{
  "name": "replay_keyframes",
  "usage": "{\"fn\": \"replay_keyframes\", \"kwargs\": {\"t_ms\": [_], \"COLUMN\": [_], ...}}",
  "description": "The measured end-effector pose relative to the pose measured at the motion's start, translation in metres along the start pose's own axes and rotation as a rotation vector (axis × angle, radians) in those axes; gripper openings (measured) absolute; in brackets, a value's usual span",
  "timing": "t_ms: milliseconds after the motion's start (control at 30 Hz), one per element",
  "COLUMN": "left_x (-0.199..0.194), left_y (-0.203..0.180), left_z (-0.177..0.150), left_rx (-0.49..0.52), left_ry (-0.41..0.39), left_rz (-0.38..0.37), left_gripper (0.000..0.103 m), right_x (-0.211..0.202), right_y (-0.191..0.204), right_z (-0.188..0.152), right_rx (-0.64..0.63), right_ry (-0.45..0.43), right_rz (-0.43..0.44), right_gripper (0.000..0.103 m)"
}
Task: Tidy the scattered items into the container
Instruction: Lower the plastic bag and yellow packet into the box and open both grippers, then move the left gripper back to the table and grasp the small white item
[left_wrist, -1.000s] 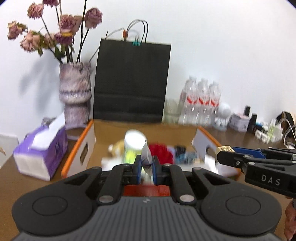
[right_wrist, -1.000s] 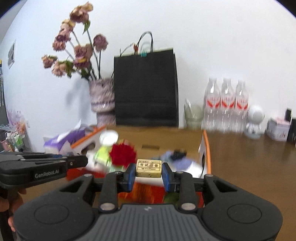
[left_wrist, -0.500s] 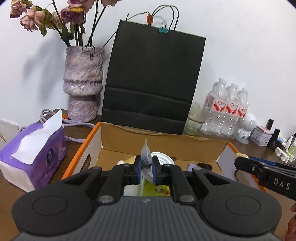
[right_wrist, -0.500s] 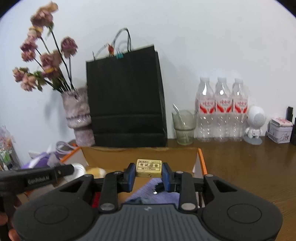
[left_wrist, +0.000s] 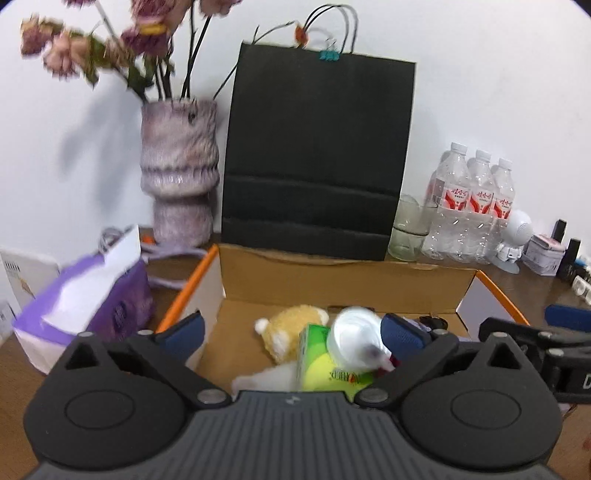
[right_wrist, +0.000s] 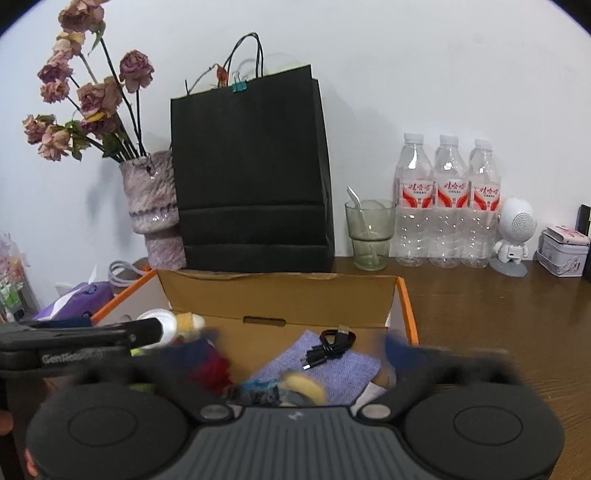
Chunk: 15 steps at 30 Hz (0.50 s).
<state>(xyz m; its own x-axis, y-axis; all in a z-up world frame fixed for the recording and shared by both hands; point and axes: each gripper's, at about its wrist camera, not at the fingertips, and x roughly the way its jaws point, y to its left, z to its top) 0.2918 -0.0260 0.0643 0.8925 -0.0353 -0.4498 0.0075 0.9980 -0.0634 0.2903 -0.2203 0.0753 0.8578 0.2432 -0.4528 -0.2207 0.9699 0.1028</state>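
Over the cardboard box (left_wrist: 343, 284), the left gripper (left_wrist: 291, 332) and right gripper (right_wrist: 299, 347) both hover with fingers spread wide, holding nothing. Inside lie a plush toy (left_wrist: 288, 328), green carton (left_wrist: 317, 365), white cup (left_wrist: 354, 343), purple cloth (right_wrist: 332, 365) and black cable (right_wrist: 332, 343); a black paper bag (right_wrist: 251, 173) stands behind.

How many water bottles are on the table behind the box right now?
3, standing in a row against the wall, right of the glass: left bottle, middle bottle, right bottle. More could be hidden behind the black bag.
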Motion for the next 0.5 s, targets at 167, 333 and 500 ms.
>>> {"fn": "replay_keyframes", "kwargs": {"t_ms": [167,333,500], "left_x": [-0.0042,-0.0046,-0.0040], "left_y": [-0.0058,-0.0043,-0.0031], "left_z": [0.0012,0.0014,0.0010], "left_rx": [0.018,0.008,0.004], "left_ry": [-0.011,-0.013,-0.010], "left_rz": [-0.002,0.004,0.002], "left_gripper": [0.103,0.103,0.103], "right_x": [-0.0010,-0.0011,-0.0068], "right_y": [-0.0011,-0.0020,-0.0011], "right_z": [0.0041,0.0035,0.0019], "right_rx": [0.001,-0.003,-0.006], "right_ry": [-0.023,-0.027,-0.026], "right_rz": [-0.008,-0.015,-0.018], "right_gripper": [0.103,0.103,0.103]}}
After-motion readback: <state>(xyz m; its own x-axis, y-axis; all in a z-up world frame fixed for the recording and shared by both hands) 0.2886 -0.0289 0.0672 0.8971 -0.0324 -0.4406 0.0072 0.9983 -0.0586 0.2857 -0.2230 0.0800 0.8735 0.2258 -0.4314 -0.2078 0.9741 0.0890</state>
